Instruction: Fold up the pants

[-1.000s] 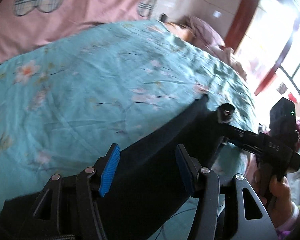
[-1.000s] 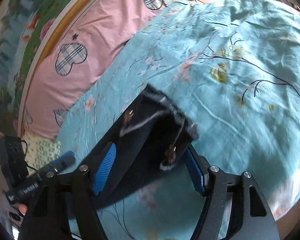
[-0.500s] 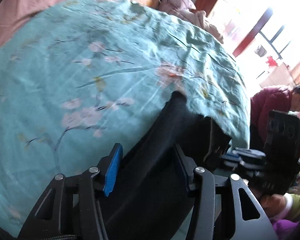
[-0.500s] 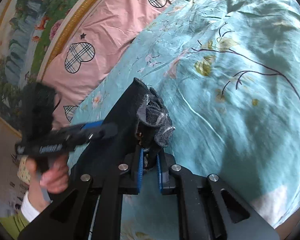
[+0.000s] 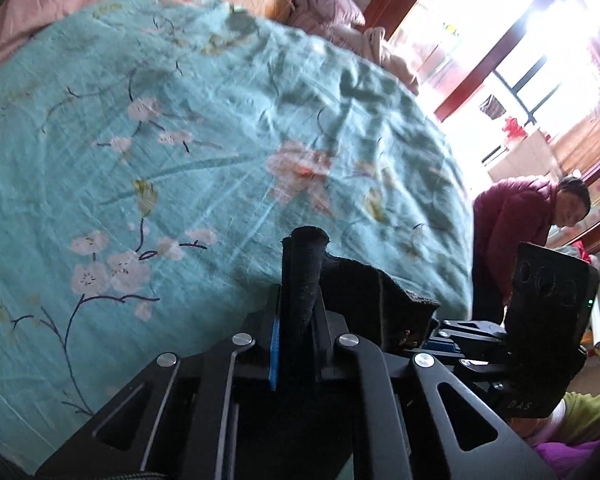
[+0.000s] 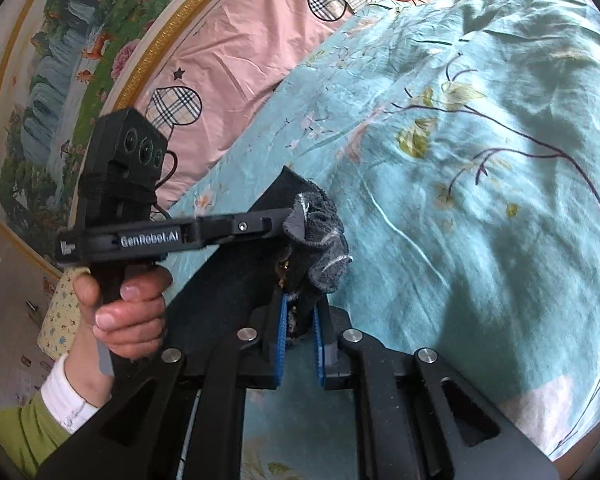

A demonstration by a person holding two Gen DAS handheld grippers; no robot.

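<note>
The black pants (image 5: 364, 292) hang bunched between both grippers, above a teal floral bedspread (image 5: 180, 128). My left gripper (image 5: 298, 320) is shut on a folded edge of the pants that sticks up between its blue pads. My right gripper (image 6: 300, 320) is shut on the grey-lined waistband end (image 6: 320, 240). In the right wrist view the left gripper (image 6: 276, 224) comes in from the left, held in a hand, and pinches the same cloth just above. In the left wrist view the right gripper's body (image 5: 540, 336) sits close at the right.
Pink pillows with plaid hearts (image 6: 240, 52) lie at the head of the bed under a framed painting (image 6: 60, 60). A person in a maroon jacket (image 5: 516, 232) stands beside the bed by a bright window. A mauve quilt (image 5: 320, 8) is heaped at the far corner.
Both grippers closed on the pants, the right one first, then the left. They have come close together and lifted the cloth off the bedspread.
</note>
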